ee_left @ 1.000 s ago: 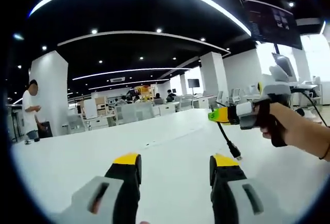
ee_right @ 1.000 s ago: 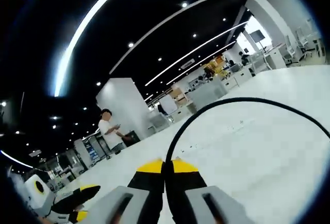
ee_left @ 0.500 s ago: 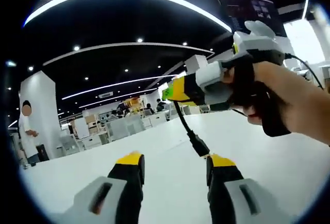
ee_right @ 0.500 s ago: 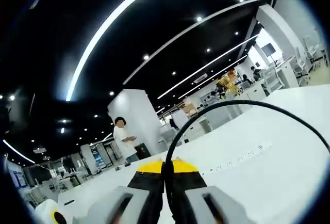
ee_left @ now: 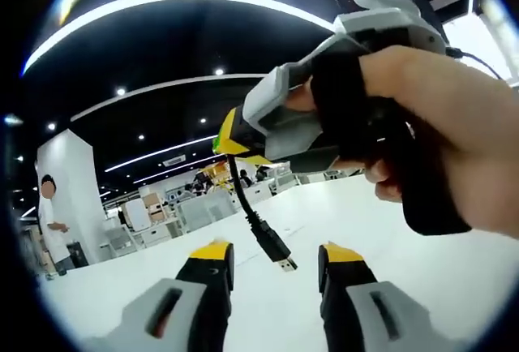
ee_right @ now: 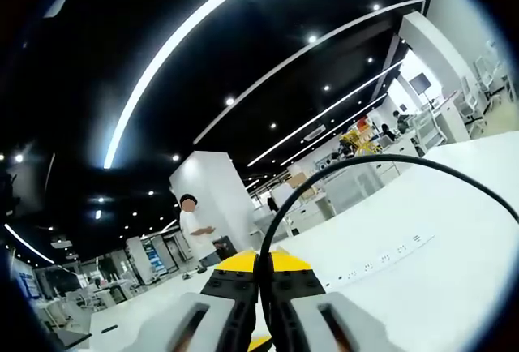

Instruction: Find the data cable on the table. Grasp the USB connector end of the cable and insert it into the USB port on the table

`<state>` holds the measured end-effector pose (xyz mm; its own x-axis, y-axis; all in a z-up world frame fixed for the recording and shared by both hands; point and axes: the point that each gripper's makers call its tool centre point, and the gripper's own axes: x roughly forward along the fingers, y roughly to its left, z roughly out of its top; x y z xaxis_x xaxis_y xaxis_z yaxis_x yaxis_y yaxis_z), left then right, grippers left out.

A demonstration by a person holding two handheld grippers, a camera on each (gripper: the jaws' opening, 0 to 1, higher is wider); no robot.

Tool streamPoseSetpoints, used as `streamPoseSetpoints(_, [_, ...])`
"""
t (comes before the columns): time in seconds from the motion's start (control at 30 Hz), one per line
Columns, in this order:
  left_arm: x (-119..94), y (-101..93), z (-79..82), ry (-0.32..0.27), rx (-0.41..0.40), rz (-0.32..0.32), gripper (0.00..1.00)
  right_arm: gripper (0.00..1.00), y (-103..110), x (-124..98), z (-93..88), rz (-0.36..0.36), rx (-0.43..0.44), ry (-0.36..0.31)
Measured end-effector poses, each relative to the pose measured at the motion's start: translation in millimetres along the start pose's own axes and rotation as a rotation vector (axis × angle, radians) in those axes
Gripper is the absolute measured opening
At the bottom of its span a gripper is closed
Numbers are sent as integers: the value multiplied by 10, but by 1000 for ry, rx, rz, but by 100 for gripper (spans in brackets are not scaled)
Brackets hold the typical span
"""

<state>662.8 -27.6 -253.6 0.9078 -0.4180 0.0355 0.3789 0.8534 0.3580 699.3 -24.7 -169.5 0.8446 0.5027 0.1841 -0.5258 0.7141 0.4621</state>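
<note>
Your left gripper: jaws wide open, holding nothing, low over the white table. The USB connector hangs in the air just ahead of the gap between its two yellow tips, with no contact that I can see. From the connector the black data cable runs up into your right gripper, which comes in from the right with your hand wrapped round its grip. In the right gripper view those jaws are pressed together on the cable, which loops up and off to the right. Further out, a row of small ports sits in the table top, well beyond the jaws and too small to tell which is USB. Far back, a person stands by a white column.
</note>
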Motion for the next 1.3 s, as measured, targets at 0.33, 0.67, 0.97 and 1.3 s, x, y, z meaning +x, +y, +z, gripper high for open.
streamPoseSetpoints(0.33, [-16,55,7,-16,42,41,30,5,2,-28,-6,1,15,-21])
streamPoseSetpoints(0.67, [-33,25,-11,-18,102,45,24,5,-42,-67,-35,-8,35,-29])
streamPoseSetpoints(0.97, [-8,29,6,-31,146,35,18,5,-85,-100,25,-18,42,-56])
streamPoseSetpoints(1.3, [5,6,40,-48,180,18,17,6,-142,-151,76,-29,82,-74])
